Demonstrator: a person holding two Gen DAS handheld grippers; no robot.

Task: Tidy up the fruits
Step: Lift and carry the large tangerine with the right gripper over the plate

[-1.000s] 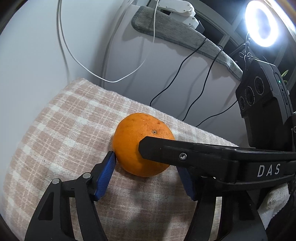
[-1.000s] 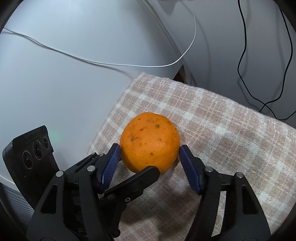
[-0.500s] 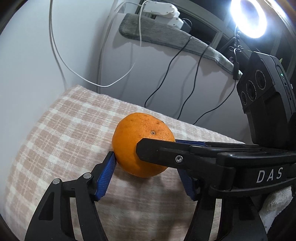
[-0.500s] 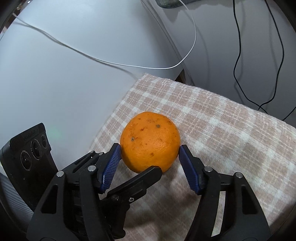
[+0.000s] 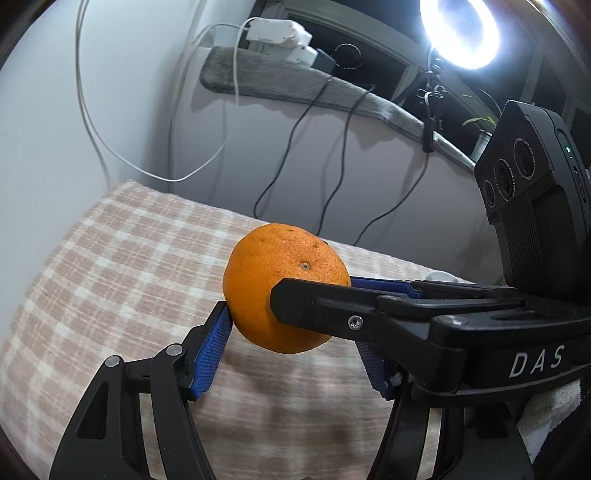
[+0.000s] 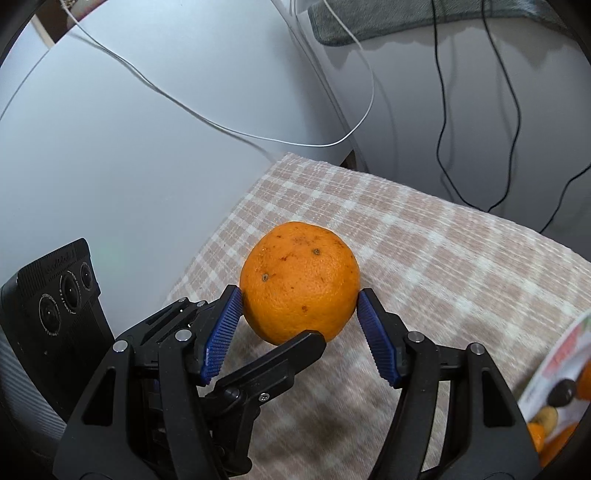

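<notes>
The orange is pinched from two sides at once, and everything else is placed around it here. In the left wrist view, the left tongs hold it: one blue ribbed pad presses against its lower left flank, while the opposite pad is mostly hidden behind a black finger of the right tongs, which crosses in front of the orange's right half. In the right wrist view, the right tongs grip the same fruit, a blue pad touching each side of it at about its widest part. A black finger of the left tongs reaches in from below the orange, its tip under the fruit's lower edge.

Beneath the orange lies a beige checked cloth on the worktop; whether the fruit touches it cannot be told. Beyond the orange, black cables and a white cable hang along a pale wall. Above and to the right of the orange a ring light glares. To the lower right of the orange, at the edge of the right wrist view, a printed packet shows partly.
</notes>
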